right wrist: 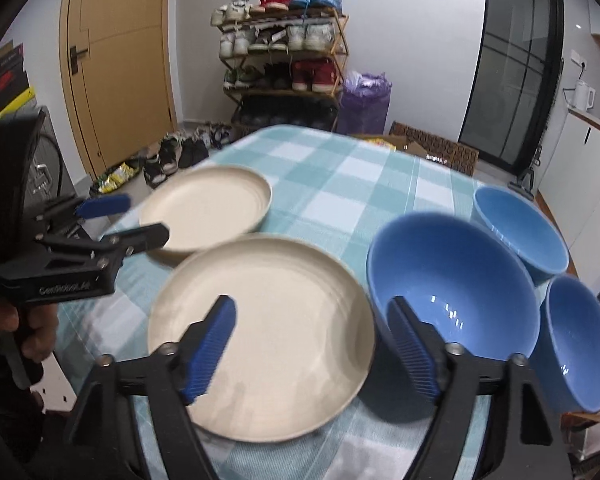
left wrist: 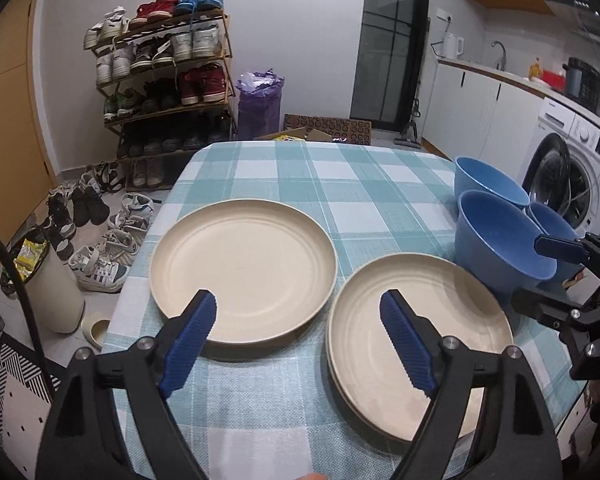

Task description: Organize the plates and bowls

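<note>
A single cream plate [left wrist: 242, 268] lies on the checked tablecloth [left wrist: 340, 184]; it also shows in the right wrist view [right wrist: 208, 204]. To its right a stack of cream plates [left wrist: 416, 336] lies near the front edge; it shows in the right wrist view too [right wrist: 272, 328]. Three blue bowls [left wrist: 500, 240] stand at the right, also seen in the right wrist view [right wrist: 456, 284]. My left gripper [left wrist: 298, 320] is open and empty, above the gap between the plates. My right gripper [right wrist: 312, 336] is open and empty, above the stack and the nearest bowl.
A shoe rack [left wrist: 164, 76] and loose shoes [left wrist: 100, 240] stand on the floor beyond the table's left edge. A washing machine [left wrist: 572, 176] and kitchen counter [left wrist: 512, 76] are at the right. A purple bag [left wrist: 260, 104] sits behind the table.
</note>
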